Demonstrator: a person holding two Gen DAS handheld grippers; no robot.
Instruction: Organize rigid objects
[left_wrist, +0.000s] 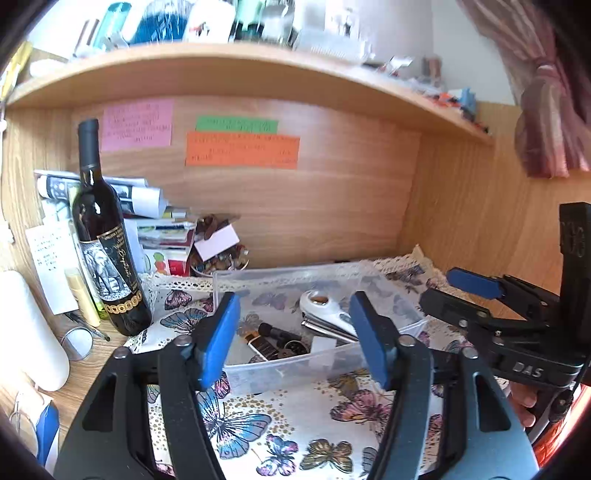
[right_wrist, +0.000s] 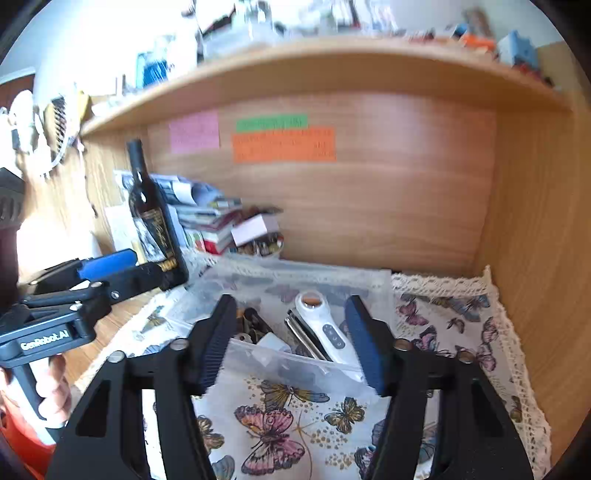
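Observation:
A clear plastic bin (left_wrist: 369, 356) (right_wrist: 295, 363) sits on a butterfly-print cloth (left_wrist: 295, 424) (right_wrist: 443, 321) in a wooden desk nook. Inside lie a white handheld device (left_wrist: 325, 308) (right_wrist: 325, 328), a metal clip-like piece (left_wrist: 325, 328) and small dark bottles (left_wrist: 269, 341) (right_wrist: 255, 321). My left gripper (left_wrist: 295, 336) is open and empty just in front of the bin. My right gripper (right_wrist: 291, 339) is open and empty at the bin's near wall; it also shows at the right of the left wrist view (left_wrist: 480, 291).
A dark wine bottle (left_wrist: 107, 251) (right_wrist: 151, 214) stands at the left by stacked papers and books (left_wrist: 155, 221) (right_wrist: 207, 214). A bowl of small items (left_wrist: 221, 258) sits behind the bin. A white cylinder (left_wrist: 29, 328) stands at far left. The wooden side wall (right_wrist: 535, 258) is right.

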